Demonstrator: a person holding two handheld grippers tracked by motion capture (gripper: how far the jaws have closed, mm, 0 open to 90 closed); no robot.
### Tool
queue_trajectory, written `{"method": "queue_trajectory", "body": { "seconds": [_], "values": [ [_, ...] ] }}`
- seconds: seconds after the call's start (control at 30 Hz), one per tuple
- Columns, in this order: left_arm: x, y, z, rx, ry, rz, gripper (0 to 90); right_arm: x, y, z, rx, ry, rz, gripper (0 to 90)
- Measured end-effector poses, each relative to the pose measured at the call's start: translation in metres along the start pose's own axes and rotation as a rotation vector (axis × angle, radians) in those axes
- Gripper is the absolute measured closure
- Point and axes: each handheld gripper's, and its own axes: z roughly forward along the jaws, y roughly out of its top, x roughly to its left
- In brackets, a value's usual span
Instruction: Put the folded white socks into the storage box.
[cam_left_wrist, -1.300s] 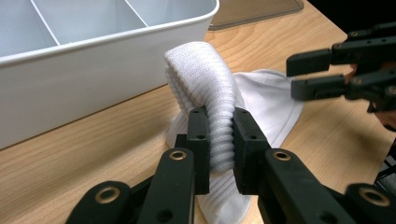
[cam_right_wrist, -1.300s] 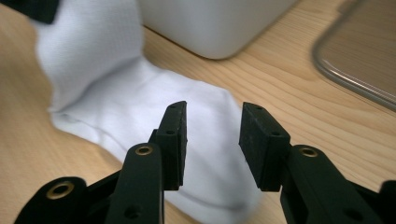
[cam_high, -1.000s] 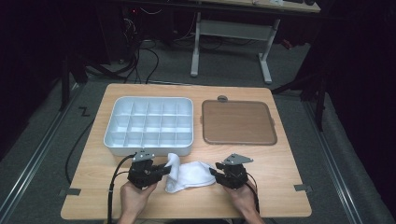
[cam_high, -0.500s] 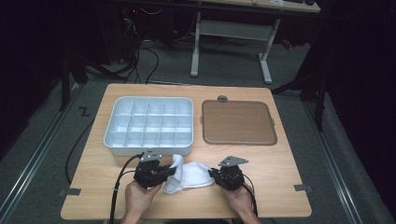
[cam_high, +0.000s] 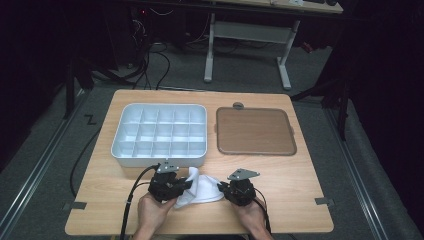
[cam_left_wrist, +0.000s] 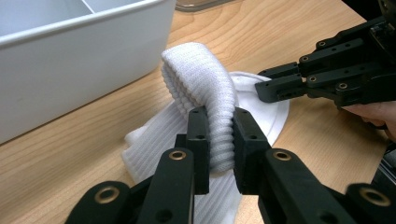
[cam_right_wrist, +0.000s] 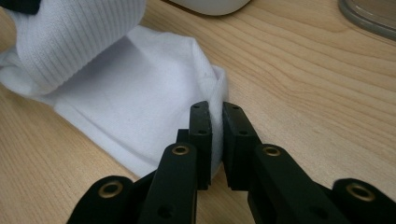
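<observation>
Near the worktop's (cam_high: 300, 200) front edge, the white sock (cam_high: 202, 189) is lying between both claws. The left claw (cam_left_wrist: 217, 135) is grasping its ribbed cuff, while the right claw (cam_right_wrist: 216, 135), having just been closing, is pinching the sock's thin right-hand edge.

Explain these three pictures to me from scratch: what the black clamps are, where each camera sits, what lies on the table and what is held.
A person holds a hand-operated two-jaw gripper in each hand. The high view looks down on the wooden table; each of the other two cameras rides on one gripper and looks along its jaws. On the table lie a white compartment tray, a brown lid beside it, and a white sock near the person. The left gripper pinches the sock's ribbed cuff, lifted in a fold. The right gripper has just closed on the sock's smooth end.
</observation>
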Motion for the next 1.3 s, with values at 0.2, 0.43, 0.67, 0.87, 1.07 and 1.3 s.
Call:
{"method": "queue_trajectory", "body": {
  "seconds": [0.2, 0.43, 0.67, 0.87, 1.07, 1.3],
  "values": [
    [-0.003, -0.004, 0.006, 0.022, 0.007, 0.019, 79.1, 0.002, 0.001, 0.002, -0.003, 0.007, 0.003, 83.9],
    [-0.006, -0.009, 0.013, 0.037, 0.018, 0.041, 78.6, 0.002, 0.000, 0.003, -0.004, 0.011, 0.005, 83.8],
    [-0.007, -0.013, 0.020, 0.047, 0.025, 0.047, 77.3, 0.002, 0.000, 0.003, -0.003, 0.009, 0.004, 83.7],
    [-0.008, -0.018, 0.026, 0.063, 0.031, 0.062, 76.9, 0.001, 0.000, 0.003, -0.004, 0.011, 0.001, 83.7],
    [-0.007, -0.020, 0.028, 0.060, 0.030, 0.058, 75.5, 0.002, 0.000, 0.003, -0.003, 0.010, 0.002, 83.6],
    [-0.007, -0.020, 0.027, 0.062, 0.022, 0.059, 72.0, 0.001, 0.000, 0.003, -0.002, 0.010, 0.002, 83.6]
  ]
}}
